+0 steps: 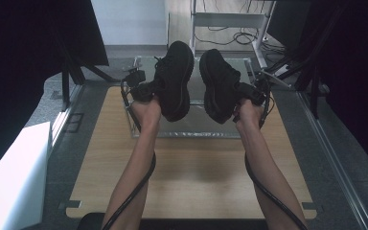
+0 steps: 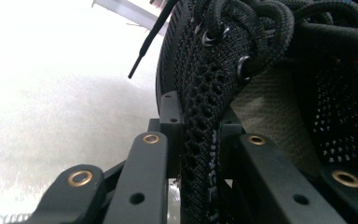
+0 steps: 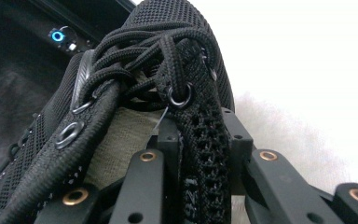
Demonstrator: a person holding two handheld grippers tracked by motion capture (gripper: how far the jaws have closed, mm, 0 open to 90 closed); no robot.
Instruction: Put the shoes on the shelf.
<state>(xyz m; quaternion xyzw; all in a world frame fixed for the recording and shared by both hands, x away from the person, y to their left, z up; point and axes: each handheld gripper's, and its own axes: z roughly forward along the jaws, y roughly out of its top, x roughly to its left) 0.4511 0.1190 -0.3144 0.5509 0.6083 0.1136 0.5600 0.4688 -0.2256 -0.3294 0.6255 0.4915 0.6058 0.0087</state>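
Two black lace-up shoes hang in the air above the table. The left shoe (image 1: 175,79) is held up by my left gripper (image 1: 146,91), soles facing the camera in the high view. In the left gripper view the jaws pinch the mesh collar of the left shoe (image 2: 200,140), with laces above. My right gripper (image 1: 250,93) holds the right shoe (image 1: 219,86) the same way. In the right gripper view the jaws clamp the mesh edge of the right shoe (image 3: 200,154) beside an eyelet; the beige lining shows inside.
A clear plastic tray (image 1: 182,129) lies on the wooden tabletop (image 1: 191,177) under the shoes. A white box (image 1: 14,177) stands at the left. Dark curtains and frame legs flank the table; a metal rack (image 1: 230,21) with cables stands behind.
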